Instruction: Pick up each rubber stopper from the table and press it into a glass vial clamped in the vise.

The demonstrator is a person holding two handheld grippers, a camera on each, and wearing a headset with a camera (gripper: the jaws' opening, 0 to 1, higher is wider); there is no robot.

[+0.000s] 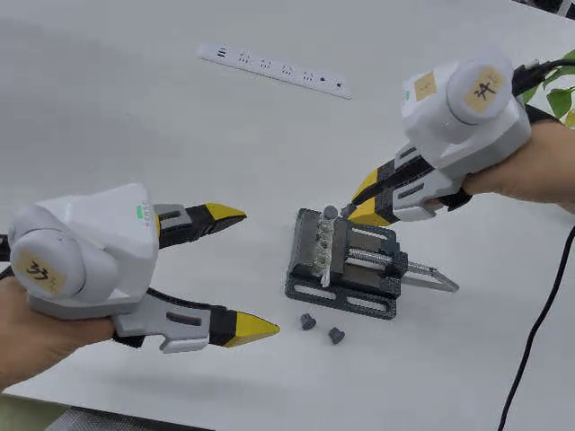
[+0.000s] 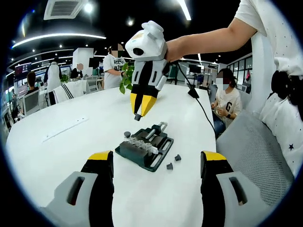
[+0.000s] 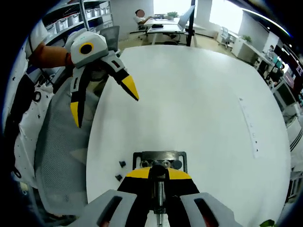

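Stopper [image 2: 138, 117] is clamped in my right tongs [image 1: 357, 208], just above the vials [image 1: 322, 247] in the vise [image 1: 373, 280]. I should centre it over an open vial, then press straight down. Left tongs [image 1: 259, 270] are apart; two stoppers [image 1: 308, 321] wait on the bench [image 1: 135, 117].

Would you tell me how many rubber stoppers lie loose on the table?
2. One loose stopper sits on the table before the vise; the second stopper lies just beside it. The right hand-held gripper seems to pinch another.
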